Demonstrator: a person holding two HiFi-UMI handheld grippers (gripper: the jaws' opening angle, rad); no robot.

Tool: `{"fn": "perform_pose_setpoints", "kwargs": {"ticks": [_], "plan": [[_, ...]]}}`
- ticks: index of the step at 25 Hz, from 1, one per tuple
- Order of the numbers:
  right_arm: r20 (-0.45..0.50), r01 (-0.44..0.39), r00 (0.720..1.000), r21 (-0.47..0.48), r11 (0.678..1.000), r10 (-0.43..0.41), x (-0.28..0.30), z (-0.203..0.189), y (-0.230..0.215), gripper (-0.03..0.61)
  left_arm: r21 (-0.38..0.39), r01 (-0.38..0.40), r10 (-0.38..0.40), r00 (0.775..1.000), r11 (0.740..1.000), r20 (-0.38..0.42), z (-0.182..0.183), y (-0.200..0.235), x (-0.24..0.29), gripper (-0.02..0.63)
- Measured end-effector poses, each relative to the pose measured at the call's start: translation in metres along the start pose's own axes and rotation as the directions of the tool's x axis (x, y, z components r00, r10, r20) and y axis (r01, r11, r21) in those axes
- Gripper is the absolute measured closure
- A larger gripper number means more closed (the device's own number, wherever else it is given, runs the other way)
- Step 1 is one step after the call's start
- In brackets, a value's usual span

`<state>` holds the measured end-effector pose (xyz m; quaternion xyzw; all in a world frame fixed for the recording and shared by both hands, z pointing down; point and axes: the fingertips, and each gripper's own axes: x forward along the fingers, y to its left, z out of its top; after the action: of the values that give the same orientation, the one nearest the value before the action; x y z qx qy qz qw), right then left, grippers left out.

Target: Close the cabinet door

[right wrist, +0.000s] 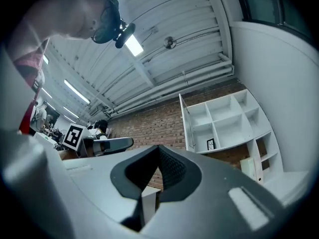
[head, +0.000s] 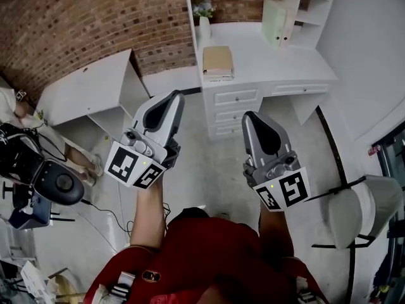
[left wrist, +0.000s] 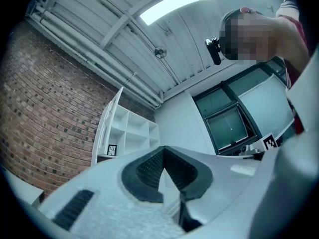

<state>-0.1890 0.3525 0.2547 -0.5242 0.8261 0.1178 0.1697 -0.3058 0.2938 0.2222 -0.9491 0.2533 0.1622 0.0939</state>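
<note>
A low white cabinet (head: 82,87) stands against the brick wall at the far left, and its door (head: 135,84) hangs swung out over an open shelf. My left gripper (head: 174,97) is raised in front of me, pointing toward that door's edge but well short of it. Its jaws are shut with nothing between them (left wrist: 163,148). My right gripper (head: 250,116) is held up beside it, pointing at the desk drawers (head: 235,99). Its jaws (right wrist: 158,147) also meet at the tips and hold nothing. Both gripper views look upward at the ceiling and the wall shelves.
A white desk (head: 278,59) with a tan box (head: 218,60) and a vase stands straight ahead under a white shelf unit (right wrist: 227,118). A grey chair (head: 357,211) is at the right. Black equipment and cables (head: 44,176) lie on the floor at the left.
</note>
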Motion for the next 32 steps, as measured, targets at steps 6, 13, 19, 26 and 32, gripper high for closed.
{"fn": "perform_pose_setpoints", "kwargs": {"ticks": [6, 13, 19, 26, 32], "plan": [[-0.014, 0.004, 1.000, 0.016, 1.000, -0.003, 0.002, -0.005, -0.030, 0.565, -0.021, -0.017, 0.016, 1.000, 1.000, -0.010, -0.012, 0.009, 0.030, 0.611], [-0.034, 0.002, 0.999, -0.010, 1.000, -0.002, 0.044, -0.033, -0.066, 0.565, -0.007, -0.024, 0.024, 1.000, 1.000, 0.007, -0.034, 0.061, 0.069, 0.611], [-0.051, 0.002, 0.999, -0.041, 0.999, -0.004, 0.121, -0.061, -0.119, 0.565, -0.015, -0.023, 0.024, 0.999, 1.000, 0.027, -0.059, 0.141, 0.126, 0.611], [-0.073, 0.041, 0.996, -0.054, 0.998, -0.045, 0.220, -0.108, -0.175, 0.565, -0.026, -0.024, 0.025, 0.999, 0.999, 0.037, -0.084, 0.254, 0.191, 0.611], [-0.077, 0.079, 0.993, -0.077, 0.994, -0.084, 0.277, -0.142, -0.211, 0.565, -0.039, 0.000, 0.001, 0.999, 0.999, 0.036, -0.104, 0.326, 0.236, 0.611]]}}
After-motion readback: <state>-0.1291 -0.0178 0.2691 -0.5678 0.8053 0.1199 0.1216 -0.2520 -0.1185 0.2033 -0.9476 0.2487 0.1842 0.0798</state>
